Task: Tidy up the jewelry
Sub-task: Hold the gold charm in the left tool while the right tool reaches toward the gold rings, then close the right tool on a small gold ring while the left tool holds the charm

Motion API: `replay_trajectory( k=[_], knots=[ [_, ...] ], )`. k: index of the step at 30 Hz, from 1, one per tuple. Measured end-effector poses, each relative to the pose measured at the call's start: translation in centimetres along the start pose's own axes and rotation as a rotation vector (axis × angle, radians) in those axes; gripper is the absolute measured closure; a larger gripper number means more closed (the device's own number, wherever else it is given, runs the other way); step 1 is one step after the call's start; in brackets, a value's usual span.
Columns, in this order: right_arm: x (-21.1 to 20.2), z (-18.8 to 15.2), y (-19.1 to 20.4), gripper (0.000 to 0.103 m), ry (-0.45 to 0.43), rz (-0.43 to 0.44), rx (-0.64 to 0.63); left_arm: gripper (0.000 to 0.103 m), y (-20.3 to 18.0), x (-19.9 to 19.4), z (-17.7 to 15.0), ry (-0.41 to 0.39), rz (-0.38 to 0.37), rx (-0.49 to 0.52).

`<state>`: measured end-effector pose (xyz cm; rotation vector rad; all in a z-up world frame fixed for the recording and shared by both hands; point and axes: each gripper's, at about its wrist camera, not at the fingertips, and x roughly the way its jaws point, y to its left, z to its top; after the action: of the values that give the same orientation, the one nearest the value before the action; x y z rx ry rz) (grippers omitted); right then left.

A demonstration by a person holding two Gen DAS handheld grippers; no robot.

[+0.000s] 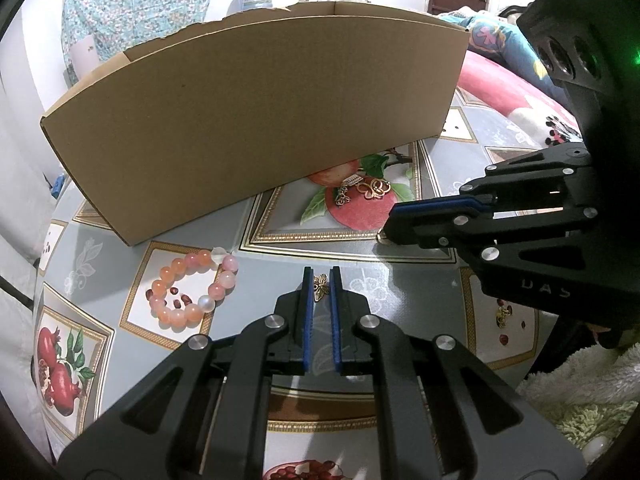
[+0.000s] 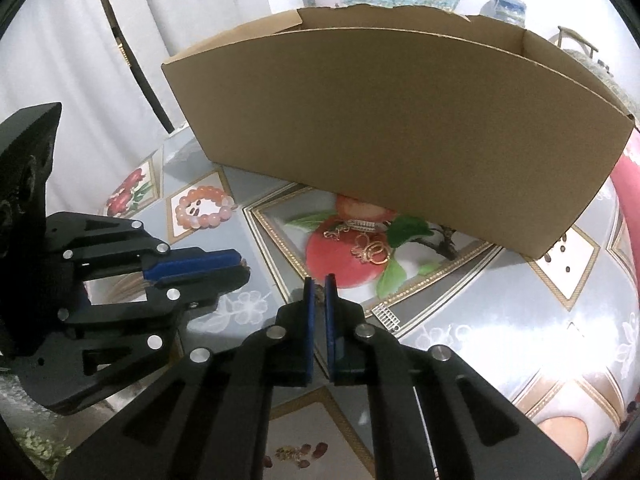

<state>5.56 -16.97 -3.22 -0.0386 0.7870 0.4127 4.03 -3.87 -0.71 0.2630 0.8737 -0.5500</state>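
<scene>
From the left wrist view, the left gripper (image 1: 321, 280) has its jaws clenched on a little gold butterfly charm (image 1: 320, 287), pinched right at the tips just above the table (image 1: 400, 304). To its left lies the pink bead bracelet (image 1: 192, 286), and farther off a tangle of gold pendants (image 1: 366, 190) sits right at the foot of the open cardboard box (image 1: 256, 120). The right gripper (image 1: 390, 226) comes in from the right, tips low on the table with a bit of gold showing at them. From the right wrist view, its jaws (image 2: 319, 285) are pinched nearly together with something small and goldish between the tips; too tiny to say what it is. The gold pile (image 2: 366, 250) is just beyond it, the bracelet (image 2: 204, 208) far left, and a small silver comb-like piece (image 2: 386, 316) lies just right of the jaws. My read: this is the pickup step, both hands loaded. Next would be lifting clear over the tall near wall of the box and letting go inside, and those tiny pieces could slip easily.
</scene>
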Motion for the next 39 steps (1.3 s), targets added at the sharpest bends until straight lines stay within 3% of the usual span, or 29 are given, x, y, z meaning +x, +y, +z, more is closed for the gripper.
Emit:
replay_trajectory(
  k=[7, 12, 25, 32, 39],
  knots=[
    [0.3, 0.1, 0.4, 0.096, 0.024, -0.004, -0.044, 0.096, 0.0, 0.1, 0.0, 0.000, 0.001, 0.001],
    [0.5, -0.1, 1.0, 0.084, 0.036, -0.015, -0.071, 0.096, 0.0, 0.1, 0.0, 0.000, 0.001, 0.001],
    [1.0, 0.0, 1.9, 0.084, 0.042, -0.069, -0.107, 0.096, -0.1, 0.1, 0.0, 0.000, 0.002, 0.000],
    [1.2, -0.1, 1.7, 0.092, 0.047, -0.044, -0.097, 0.096, -0.1, 0.1, 0.0, 0.000, 0.000, 0.004],
    [1.2, -0.4, 1.2, 0.092, 0.031, -0.021, -0.063, 0.096, -0.1, 0.2, 0.0, 0.000, -0.001, 0.003]
  ],
)
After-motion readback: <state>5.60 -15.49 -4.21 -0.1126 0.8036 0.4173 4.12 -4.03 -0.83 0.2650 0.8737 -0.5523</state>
